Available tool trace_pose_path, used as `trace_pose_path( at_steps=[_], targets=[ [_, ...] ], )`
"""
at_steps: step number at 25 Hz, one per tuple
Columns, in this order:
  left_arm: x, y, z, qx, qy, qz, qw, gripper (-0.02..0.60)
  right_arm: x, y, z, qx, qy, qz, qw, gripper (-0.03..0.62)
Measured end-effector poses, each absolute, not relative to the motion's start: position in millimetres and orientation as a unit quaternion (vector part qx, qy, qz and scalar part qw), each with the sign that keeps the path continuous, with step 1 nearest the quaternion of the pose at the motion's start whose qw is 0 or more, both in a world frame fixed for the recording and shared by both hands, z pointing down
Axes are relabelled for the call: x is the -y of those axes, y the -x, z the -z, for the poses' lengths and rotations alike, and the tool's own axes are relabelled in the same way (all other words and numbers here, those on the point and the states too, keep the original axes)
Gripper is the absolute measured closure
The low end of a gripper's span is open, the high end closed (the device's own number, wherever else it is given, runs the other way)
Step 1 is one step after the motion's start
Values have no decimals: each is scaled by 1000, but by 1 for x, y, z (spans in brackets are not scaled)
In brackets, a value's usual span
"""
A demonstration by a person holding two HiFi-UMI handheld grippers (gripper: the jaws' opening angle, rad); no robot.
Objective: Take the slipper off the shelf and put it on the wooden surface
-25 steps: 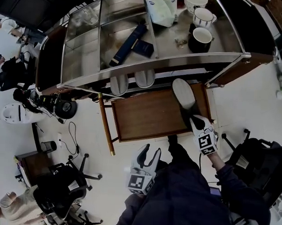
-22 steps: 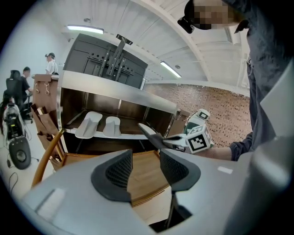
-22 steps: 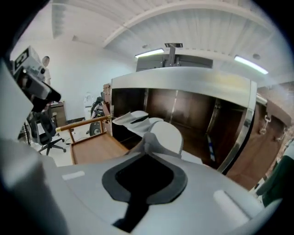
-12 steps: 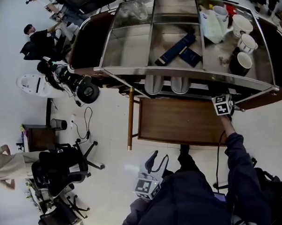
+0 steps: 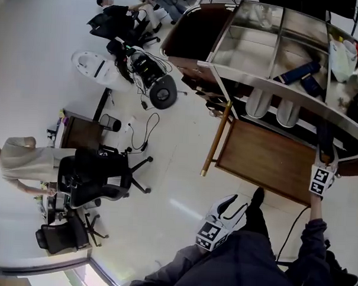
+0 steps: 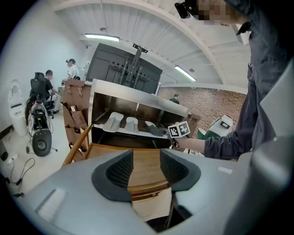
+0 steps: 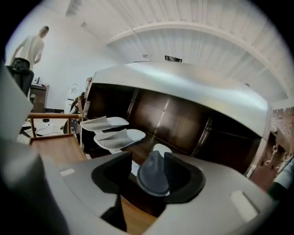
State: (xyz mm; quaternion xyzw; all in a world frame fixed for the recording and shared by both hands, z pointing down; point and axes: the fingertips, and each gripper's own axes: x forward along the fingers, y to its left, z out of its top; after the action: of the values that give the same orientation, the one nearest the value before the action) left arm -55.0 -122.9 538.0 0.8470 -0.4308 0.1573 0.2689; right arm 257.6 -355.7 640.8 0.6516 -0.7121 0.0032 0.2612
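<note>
At the shelf (image 7: 143, 147) edge, right gripper's (image 7: 148, 170) jaws are opening round grey slipper (image 7: 154, 176) (left gripper (image 6: 146, 170) spread, empty).

The left gripper (image 6: 146, 168) is holding its jaws apart with nothing between them, facing the wooden surface (image 6: 104, 150), while the shelf (image 6: 120, 130) beyond is carrying two light slippers (image 6: 114, 122) and a dark slipper (image 6: 156, 130) just beside the right gripper (image 6: 174, 132).
</note>
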Motion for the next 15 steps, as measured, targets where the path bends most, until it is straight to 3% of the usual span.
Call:
trace_pose_path(
  at_steps=[15],
  targets=[
    [-46, 122, -517, 391, -882, -141, 220, 380, 24, -62, -548, 791, -580, 9, 197, 404]
  ],
)
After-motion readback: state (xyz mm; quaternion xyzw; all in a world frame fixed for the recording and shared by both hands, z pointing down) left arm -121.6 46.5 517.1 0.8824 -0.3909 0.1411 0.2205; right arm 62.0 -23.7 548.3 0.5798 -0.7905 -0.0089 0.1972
